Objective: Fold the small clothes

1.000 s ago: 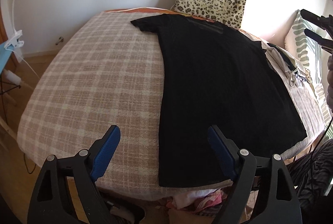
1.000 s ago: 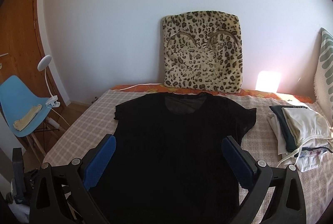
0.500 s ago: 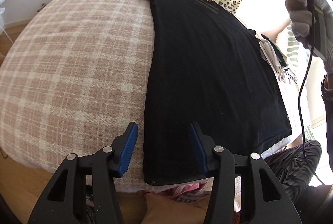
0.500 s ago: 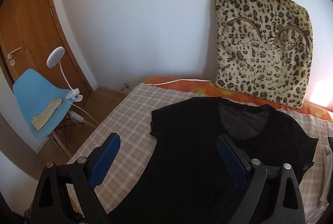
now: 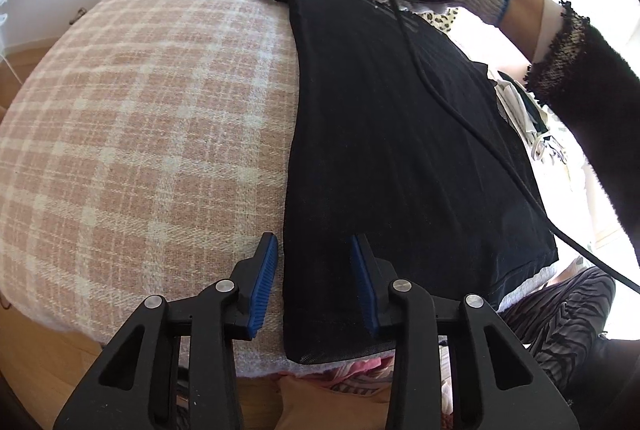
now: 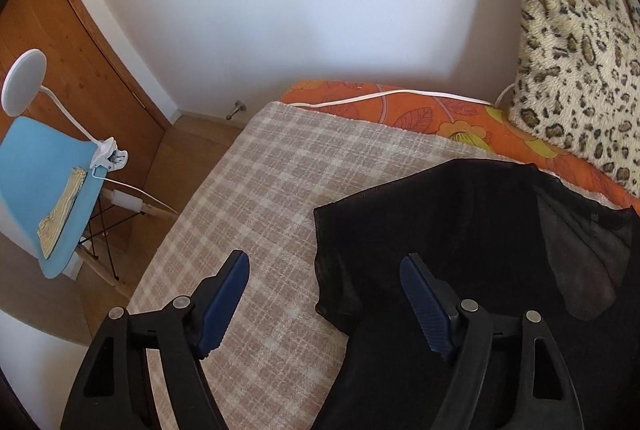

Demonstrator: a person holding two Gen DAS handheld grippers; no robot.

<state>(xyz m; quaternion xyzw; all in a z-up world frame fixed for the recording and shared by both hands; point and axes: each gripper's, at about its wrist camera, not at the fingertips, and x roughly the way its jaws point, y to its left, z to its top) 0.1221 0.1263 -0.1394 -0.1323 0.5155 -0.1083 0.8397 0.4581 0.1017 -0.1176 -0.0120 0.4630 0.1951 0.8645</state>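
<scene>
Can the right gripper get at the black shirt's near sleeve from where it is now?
Probably yes: the right gripper is open and straddles the sleeve edge of the black shirt, with nothing between.

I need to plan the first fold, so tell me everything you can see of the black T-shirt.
The black T-shirt lies spread flat on the checked blanket, neck towards the leopard cushion, hem at the near edge. The fabric looks thin and sheer, short-sleeved, barely creased. The left gripper straddles its side edge near the hem; the right gripper straddles the sleeve. Both have just been closing, pads not yet pressing.
</scene>
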